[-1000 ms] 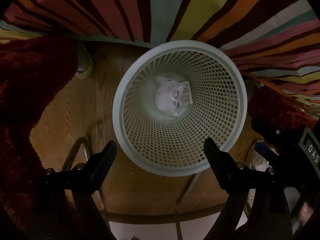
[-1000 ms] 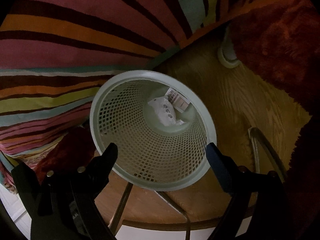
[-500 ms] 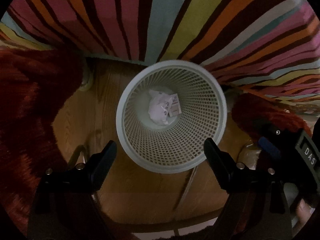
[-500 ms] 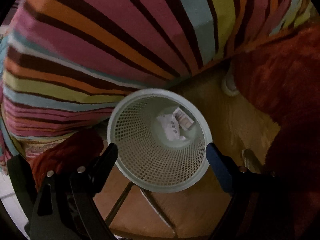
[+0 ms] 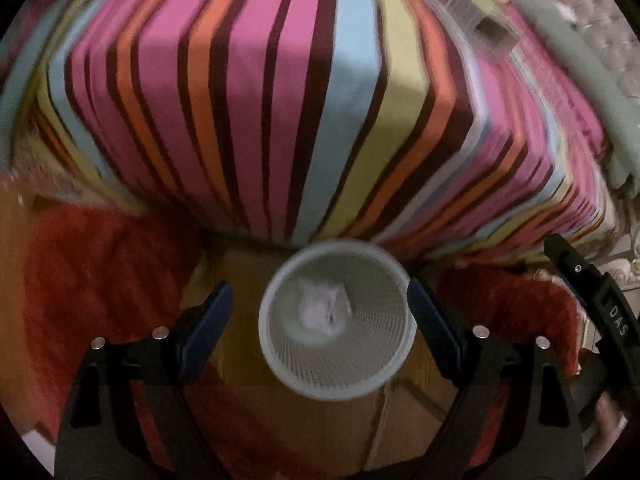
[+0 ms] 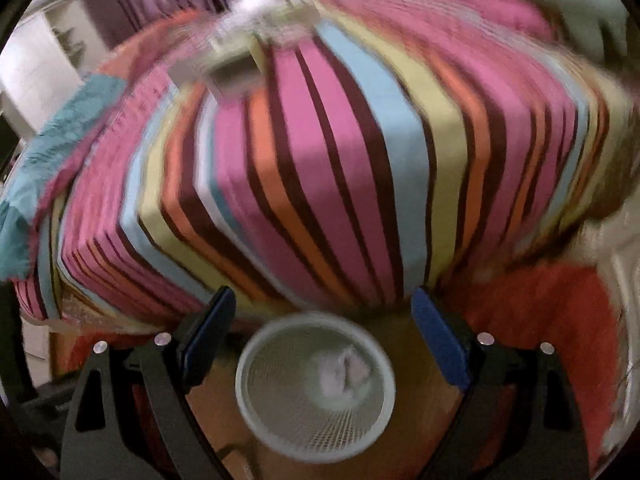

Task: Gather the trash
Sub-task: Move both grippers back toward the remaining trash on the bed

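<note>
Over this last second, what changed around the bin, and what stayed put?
Both claws, left and right, rose away from the bin; the striped bedspread now fills both views. Nothing was grabbed or dropped. Both stayed open and empty; the crumpled paper stayed in the bin.

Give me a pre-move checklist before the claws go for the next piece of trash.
1. Left claw empty, jaws wide: ok.
2. Right claw empty, jaws wide: ok.
3. Crumpled paper sits in the mesh bin: ok.
4. Bin upright on the wood floor: ok.
5. Next target: pale boxy clutter lies on the striped bed, too blurred to identify: cannot tell.
6. Loose trash on the red rug: none seen, but blur: cannot tell.
</note>
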Available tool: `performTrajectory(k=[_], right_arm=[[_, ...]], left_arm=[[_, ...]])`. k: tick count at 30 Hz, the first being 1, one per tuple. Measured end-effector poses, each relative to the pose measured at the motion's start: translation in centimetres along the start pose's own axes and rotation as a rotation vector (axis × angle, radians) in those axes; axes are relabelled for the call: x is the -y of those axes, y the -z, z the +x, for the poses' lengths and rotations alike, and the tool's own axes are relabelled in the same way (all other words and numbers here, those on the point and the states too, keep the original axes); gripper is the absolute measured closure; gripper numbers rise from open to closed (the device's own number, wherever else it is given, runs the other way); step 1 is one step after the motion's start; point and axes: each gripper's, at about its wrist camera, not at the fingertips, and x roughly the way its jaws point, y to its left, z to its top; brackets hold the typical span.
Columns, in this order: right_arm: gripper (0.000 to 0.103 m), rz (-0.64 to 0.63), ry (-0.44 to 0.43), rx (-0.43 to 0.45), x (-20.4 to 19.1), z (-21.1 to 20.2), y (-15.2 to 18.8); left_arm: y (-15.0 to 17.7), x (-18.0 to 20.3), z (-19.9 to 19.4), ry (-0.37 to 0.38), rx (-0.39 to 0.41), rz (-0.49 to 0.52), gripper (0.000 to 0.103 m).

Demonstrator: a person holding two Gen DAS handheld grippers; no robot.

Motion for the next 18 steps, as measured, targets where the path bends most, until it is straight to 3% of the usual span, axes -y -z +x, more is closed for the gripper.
performTrajectory(k=[3, 7, 18], right_arm=[[0.018, -0.076, -0.011, 0.101, -1.1, -1.3, -1.4], [0.018, -0.113, -0.027, 0.13, -1.8, -1.4, -2.9], [0.018, -0.19, -0.027, 0.197, -4.3, -0.6, -6.8]], left_arm=[[-1.4, 0.8, -1.7, -0.011, 0.098, 0.034, 0.017], [-3.8, 1.3, -3.6, 0.037, 0.176, 0.013, 0.017], [-12.2, 3.7, -5.1, 0.032, 0.25, -0.034, 0.017]])
